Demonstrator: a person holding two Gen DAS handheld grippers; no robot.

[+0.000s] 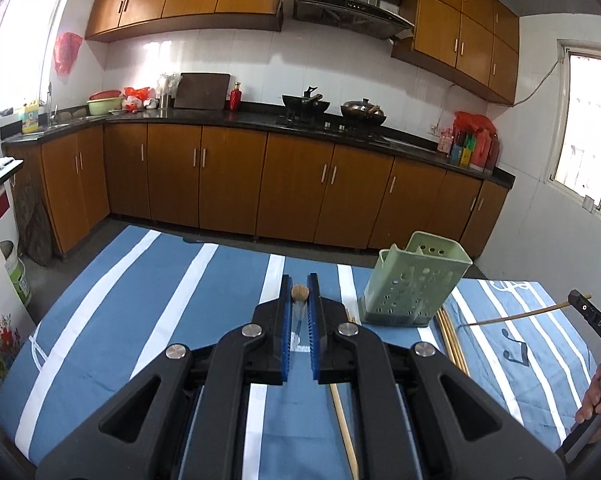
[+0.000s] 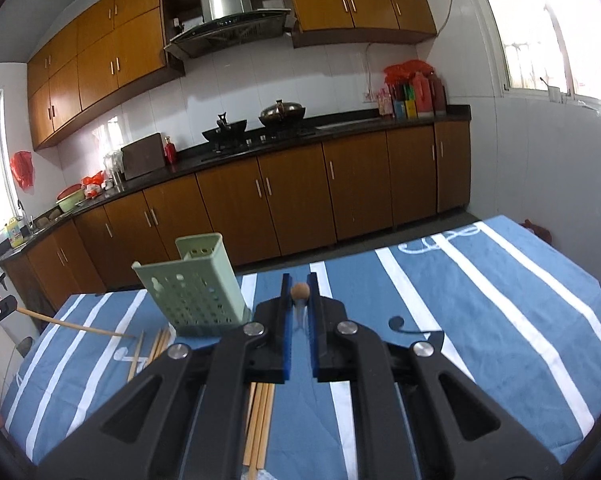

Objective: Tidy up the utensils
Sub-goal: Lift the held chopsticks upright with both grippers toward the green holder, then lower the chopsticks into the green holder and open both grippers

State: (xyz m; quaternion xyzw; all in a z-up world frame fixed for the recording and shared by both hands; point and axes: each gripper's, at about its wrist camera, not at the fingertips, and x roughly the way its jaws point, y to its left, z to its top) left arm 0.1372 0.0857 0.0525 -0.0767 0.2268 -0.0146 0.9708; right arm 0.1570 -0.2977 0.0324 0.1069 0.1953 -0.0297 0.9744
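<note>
Left gripper: lower centre of the left wrist view, blue pads clenched on a chopstick.
Left chopstick: pinched near its round wooden end, seen almost end-on, shaft blurred below; in the right wrist view, a thin stick slanting in from the left edge above the cloth.
Right gripper: lower centre of the right wrist view, likewise clamped tight on a chopstick.
Right chopstick: round end showing between the pads; in the left wrist view, reaching in from the right edge, tip just right of the holder.
Hand: lower right edge of the left wrist view, wrapped around a gripper handle.
Utensil holder: pale green, perforated, open top, standing on the cloth right of centre.
Loose chopsticks: bundle flat on the cloth just beside the holder's base; a single one lower down, partly under the gripper.
Tablecloth: blue with white stripes, covering the table.
Background: wooden cabinets, black counter, wok and lidded pot on the hob, range hood above.
</note>
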